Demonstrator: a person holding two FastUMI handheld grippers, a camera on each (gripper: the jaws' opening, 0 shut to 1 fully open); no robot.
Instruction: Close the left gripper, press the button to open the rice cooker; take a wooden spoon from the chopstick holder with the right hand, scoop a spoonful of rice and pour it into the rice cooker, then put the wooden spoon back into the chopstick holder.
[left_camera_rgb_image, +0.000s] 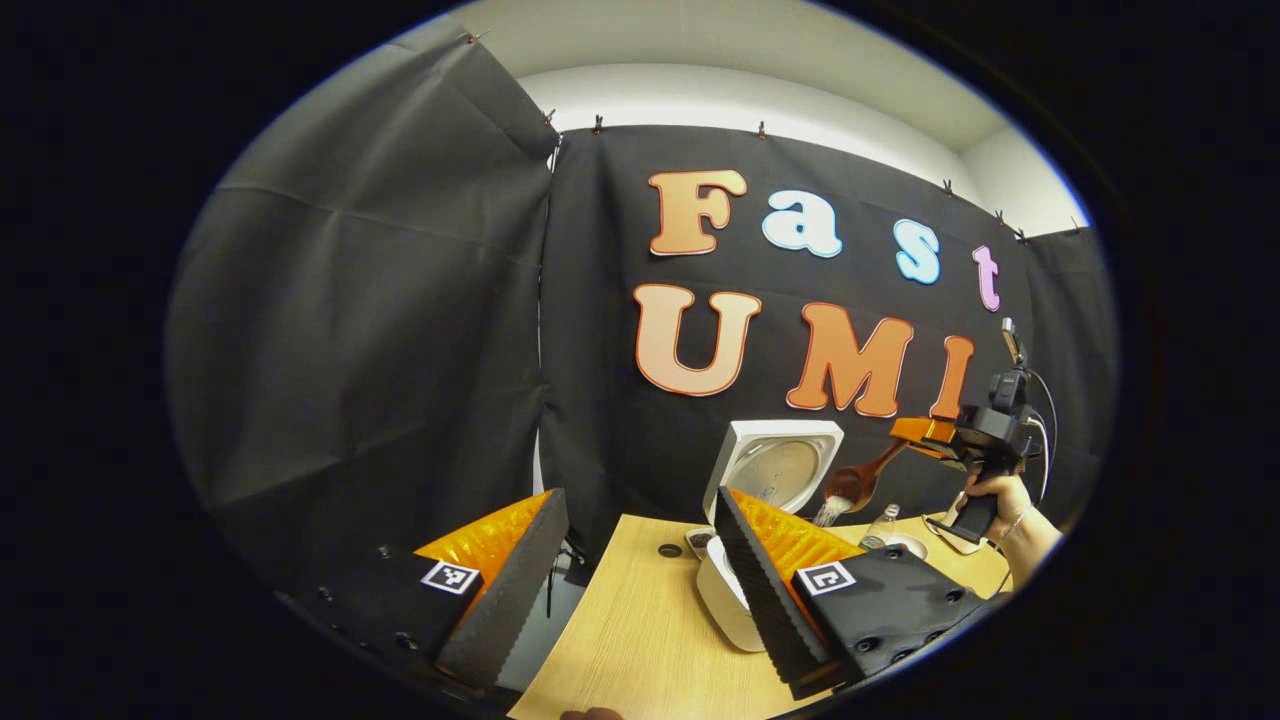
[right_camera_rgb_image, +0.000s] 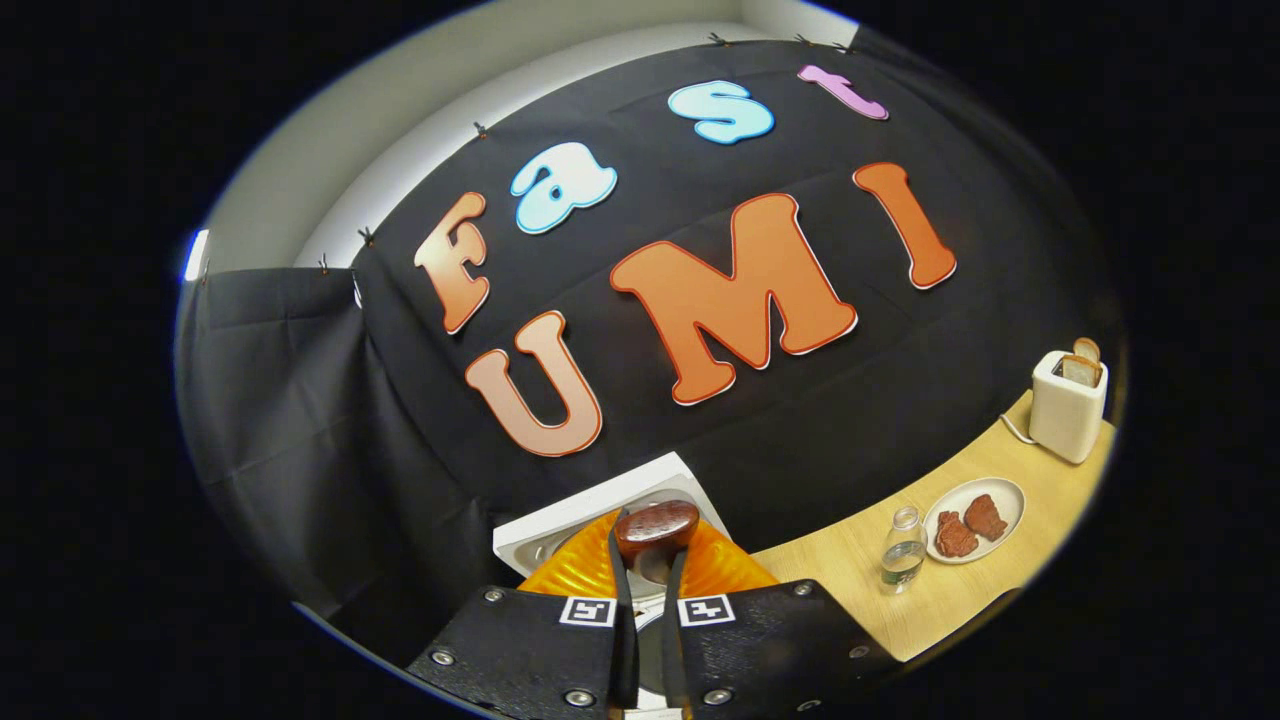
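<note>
The right gripper (right_camera_rgb_image: 648, 590) has its jaws clenched on the wooden spoon (left_camera_rgb_image: 862, 482), whose bowl tilts down just ahead of them, with rice (left_camera_rgb_image: 830, 512) spilling from it into the rice cooker (left_camera_rgb_image: 728, 590) below, its lid (left_camera_rgb_image: 775, 465) standing up. The left gripper (left_camera_rgb_image: 640, 575) hangs with jaws released wide, the cooker partly behind its right finger on the desk (left_camera_rgb_image: 625, 640). Off to the right of the right jaws stand a bottle (right_camera_rgb_image: 903, 560), a plate (right_camera_rgb_image: 1008, 497) and a toaster (right_camera_rgb_image: 1066, 405).
</note>
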